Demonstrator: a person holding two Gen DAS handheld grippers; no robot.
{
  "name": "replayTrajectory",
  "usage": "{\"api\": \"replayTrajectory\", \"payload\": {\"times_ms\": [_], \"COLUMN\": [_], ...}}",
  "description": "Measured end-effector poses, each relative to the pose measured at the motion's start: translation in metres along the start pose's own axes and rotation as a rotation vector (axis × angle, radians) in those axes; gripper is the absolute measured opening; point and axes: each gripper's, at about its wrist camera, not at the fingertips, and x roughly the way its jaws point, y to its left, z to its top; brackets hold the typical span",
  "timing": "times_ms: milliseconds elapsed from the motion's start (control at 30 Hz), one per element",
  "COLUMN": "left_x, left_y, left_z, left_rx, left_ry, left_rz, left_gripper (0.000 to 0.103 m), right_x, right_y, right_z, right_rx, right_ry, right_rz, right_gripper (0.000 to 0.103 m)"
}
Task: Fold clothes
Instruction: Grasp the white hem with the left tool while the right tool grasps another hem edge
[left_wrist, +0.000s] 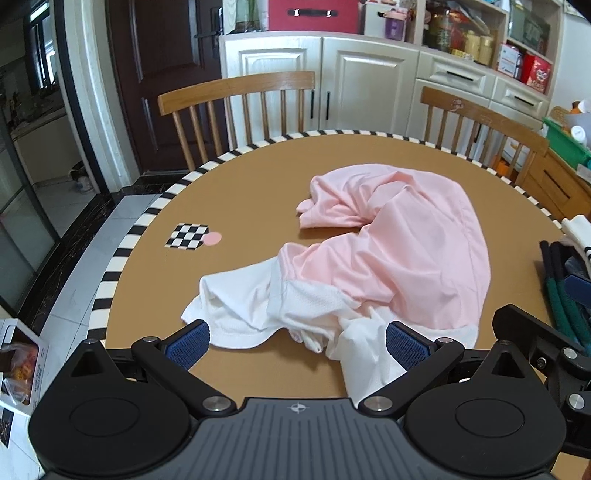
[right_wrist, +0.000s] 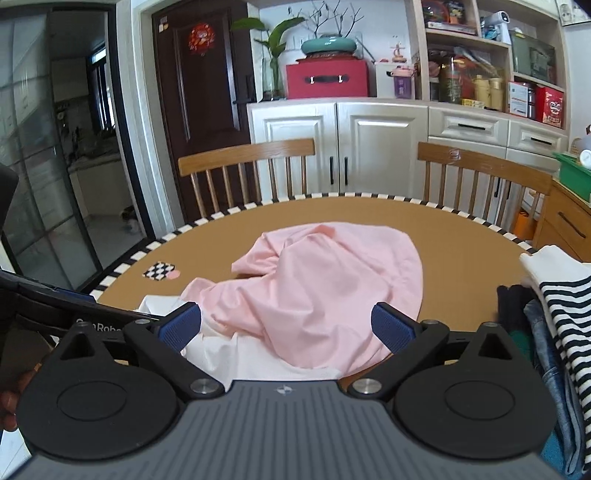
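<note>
A crumpled pink and white garment (left_wrist: 388, 258) lies in a heap on the round brown table (left_wrist: 240, 184). Its white part is at the near edge, the pink part further back. My left gripper (left_wrist: 297, 345) is open and empty, just above the near white hem. In the right wrist view the same garment (right_wrist: 325, 288) lies in front of my right gripper (right_wrist: 286, 326), which is open and empty over the near edge of the cloth. The left gripper's body shows at the left of that view (right_wrist: 55, 306).
A pile of other clothes, striped, denim and dark green, sits at the table's right (right_wrist: 554, 325). A checkered marker with a pink dot (left_wrist: 188, 236) lies on the left of the table. Two wooden chairs (left_wrist: 236, 107) stand behind, then white cabinets.
</note>
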Motion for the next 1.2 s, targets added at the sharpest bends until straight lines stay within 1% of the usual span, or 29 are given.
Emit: {"api": "replayTrajectory", "payload": {"times_ms": [100, 233, 300, 333, 400, 433, 500, 533, 567, 600, 633, 667, 700, 733, 767, 800, 867, 900, 967, 1033, 1133, 1167, 1200], "left_x": [0.012, 0.034, 0.048, 0.055, 0.07, 0.076, 0.086, 0.09, 0.094, 0.097, 0.1, 0.103, 0.105, 0.105, 0.105, 0.104, 0.094, 0.088, 0.074, 0.059, 0.039, 0.032, 0.027], "left_y": [0.008, 0.022, 0.029, 0.031, 0.035, 0.035, 0.033, 0.032, 0.033, 0.033, 0.035, 0.038, 0.04, 0.042, 0.044, 0.045, 0.048, 0.049, 0.05, 0.051, 0.051, 0.051, 0.051], "left_z": [-0.003, -0.001, 0.002, 0.003, 0.007, 0.007, 0.005, 0.004, 0.002, 0.001, 0.0, 0.0, -0.001, -0.001, -0.002, -0.002, -0.003, -0.004, -0.007, -0.014, -0.024, -0.028, -0.031], "left_rx": [0.004, 0.001, -0.007, -0.01, -0.016, -0.008, 0.031, 0.055, 0.07, 0.083, 0.077, 0.069, 0.06, 0.054, 0.048, 0.05, 0.061, 0.069, 0.084, 0.099, 0.103, 0.099, 0.093], "left_ry": [-0.001, -0.011, -0.011, -0.002, 0.018, 0.027, 0.034, 0.031, 0.03, 0.03, 0.035, 0.041, 0.047, 0.045, 0.042, 0.037, 0.01, -0.003, -0.023, -0.03, -0.017, -0.011, -0.007], "left_rz": [0.015, 0.018, 0.002, -0.02, -0.066, -0.094, -0.129, -0.142, -0.159, -0.177, -0.207, -0.239, -0.27, -0.283, -0.293, -0.3, -0.308, -0.315, -0.335, -0.361, -0.402, -0.415, -0.424], "left_gripper": [0.102, 0.102, 0.1, 0.096, 0.088, 0.083, 0.08, 0.075, 0.064, 0.057, 0.041, 0.031, 0.03, 0.026, 0.022, 0.021, 0.019, 0.019, 0.019, 0.019, 0.018, 0.018, 0.018], "right_x": [0.011, 0.035, 0.05, 0.058, 0.074, 0.082, 0.094, 0.099, 0.104, 0.109, 0.113, 0.117, 0.121, 0.123, 0.125, 0.126, 0.119, 0.114, 0.098, 0.082, 0.061, 0.055, 0.049], "right_y": [0.0, -0.002, -0.004, -0.004, -0.003, -0.002, 0.0, 0.002, 0.004, 0.004, 0.004, 0.004, 0.004, 0.004, 0.003, 0.003, 0.003, 0.003, 0.003, 0.004, 0.011, 0.013, 0.016], "right_z": [-0.001, -0.001, -0.001, -0.001, -0.001, -0.003, -0.007, -0.01, -0.013, -0.017, -0.02, -0.024, -0.027, -0.029, -0.031, -0.033, -0.031, -0.03, -0.024, -0.023, -0.027, -0.028, -0.029], "right_rx": [0.0, -0.01, -0.005, -0.003, 0.007, 0.015, 0.023, 0.024, 0.025, 0.025, 0.03, 0.035, 0.039, 0.046, 0.052, 0.059, 0.076, 0.083, 0.093, 0.099, 0.077, 0.07, 0.058], "right_ry": [0.038, 0.075, 0.102, 0.118, 0.166, 0.189, 0.23, 0.247, 0.265, 0.282, 0.299, 0.317, 0.337, 0.348, 0.358, 0.369, 0.348, 0.334, 0.302, 0.288, 0.317, 0.327, 0.343], "right_rz": [0.005, -0.074, -0.1, -0.112, -0.126, -0.125, -0.131, -0.139, -0.147, -0.16, -0.169, -0.178, -0.184, -0.183, -0.182, -0.18, -0.167, -0.164, -0.142, -0.099, -0.06, -0.048, -0.029], "right_gripper": [0.094, 0.094, 0.093, 0.091, 0.079, 0.079, 0.078, 0.078, 0.078, 0.077, 0.073, 0.056, 0.037, 0.032, 0.023, 0.013, 0.009, 0.005, 0.003, 0.001, 0.001, 0.005, 0.017]}}
